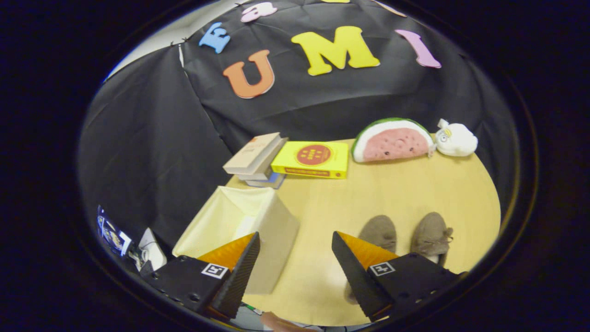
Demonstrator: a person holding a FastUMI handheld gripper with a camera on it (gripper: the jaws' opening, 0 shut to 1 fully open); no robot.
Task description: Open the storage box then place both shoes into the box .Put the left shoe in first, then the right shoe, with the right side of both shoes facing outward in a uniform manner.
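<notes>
A cream storage box (258, 216) stands on the wooden table (368, 193) with its top open and its pale lining showing; it sits under and just ahead of my left finger. Two grey-brown shoes lie side by side ahead of my right finger: one shoe (380, 230) just beyond the fingertip, the other shoe (432, 235) to its right, partly hidden by the finger's body. My gripper (295, 240) hangs above the table, open, with nothing between its fingers.
At the table's far side lie a stack of books (258, 157), a yellow book (313, 159), a watermelon-slice plush (392, 140) and a small white plush (456, 138). Bare tabletop lies between the box and the shoes. Small objects (120, 240) sit off the table's left.
</notes>
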